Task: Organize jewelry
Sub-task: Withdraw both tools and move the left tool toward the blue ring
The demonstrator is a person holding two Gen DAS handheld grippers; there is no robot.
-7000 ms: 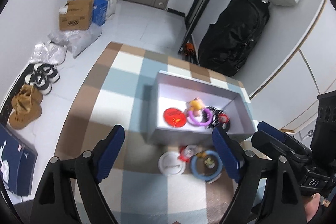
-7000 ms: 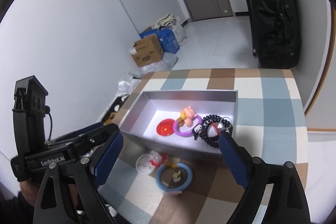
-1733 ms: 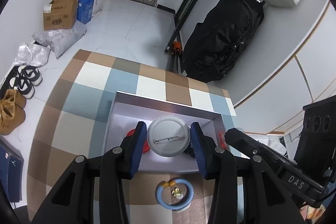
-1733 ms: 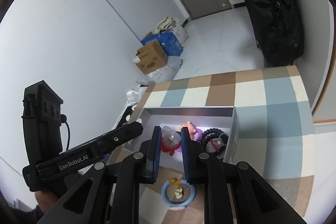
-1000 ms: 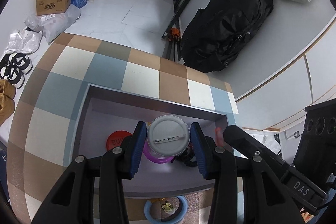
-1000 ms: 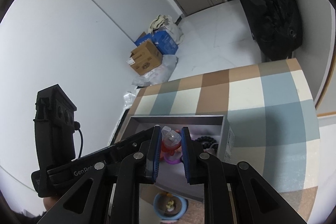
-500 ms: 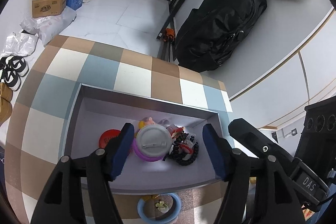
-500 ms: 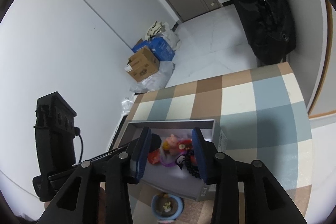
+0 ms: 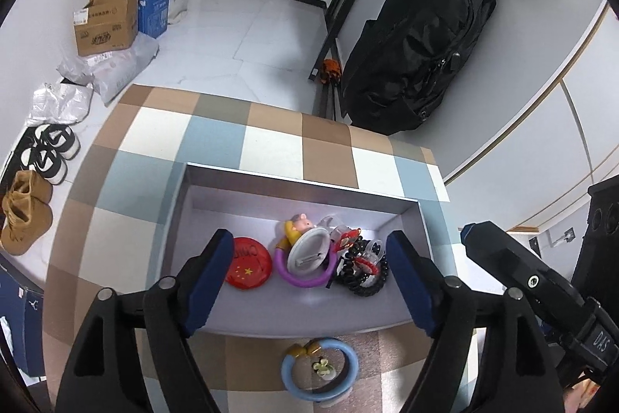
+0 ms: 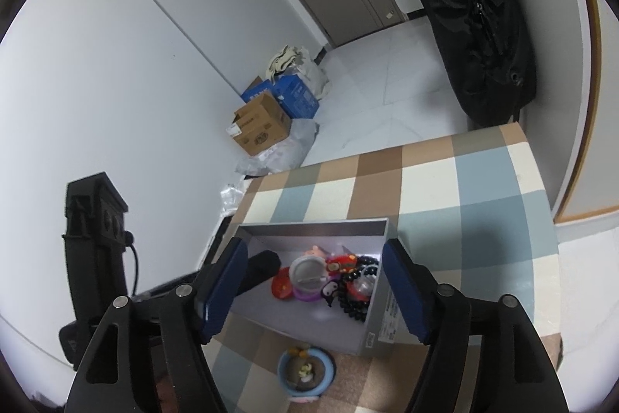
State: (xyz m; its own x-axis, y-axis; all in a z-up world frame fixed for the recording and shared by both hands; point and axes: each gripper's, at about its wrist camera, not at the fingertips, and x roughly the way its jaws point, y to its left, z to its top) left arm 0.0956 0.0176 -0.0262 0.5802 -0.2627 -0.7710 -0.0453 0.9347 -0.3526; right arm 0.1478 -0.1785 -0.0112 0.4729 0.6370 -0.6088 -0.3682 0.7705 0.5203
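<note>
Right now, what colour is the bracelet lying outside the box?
Light blue bracelet, on the checked cloth just in front of the box; clearest in the left wrist view.

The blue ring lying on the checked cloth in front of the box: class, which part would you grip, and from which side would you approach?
Grip the plain blue rim of the blue ring, away from its gold charm, probably from above: it lies flat on the checked cloth, and the box wall blocks its far side.
</note>
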